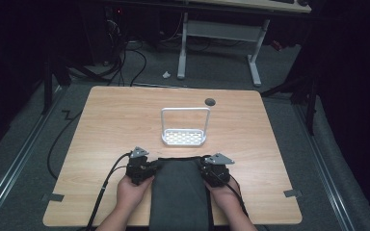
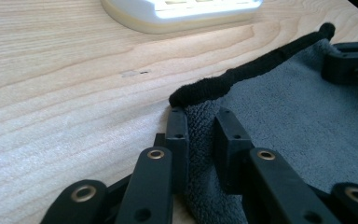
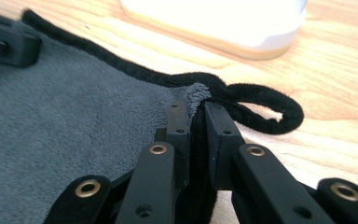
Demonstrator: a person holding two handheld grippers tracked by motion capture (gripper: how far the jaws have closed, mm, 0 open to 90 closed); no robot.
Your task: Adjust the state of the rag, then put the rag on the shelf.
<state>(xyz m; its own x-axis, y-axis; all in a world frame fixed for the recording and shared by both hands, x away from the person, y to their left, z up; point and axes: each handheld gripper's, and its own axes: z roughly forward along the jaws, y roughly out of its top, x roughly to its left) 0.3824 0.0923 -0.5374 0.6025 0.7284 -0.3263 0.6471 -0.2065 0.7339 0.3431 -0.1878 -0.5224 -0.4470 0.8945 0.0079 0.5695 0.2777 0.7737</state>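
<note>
The left tool and right tool each pinch a far corner of the grey towel. It lies flat on the wooden surface, near the white rack.

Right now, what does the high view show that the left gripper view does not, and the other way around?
The high view alone shows the whole table, the white rack's upright handle, both hands and the floor beyond. The left gripper view alone shows up close the left gripper pinching the grey towel's corner under its black edging. Both show the towel, the rack's white base and the right gripper at the towel's other corner.
</note>
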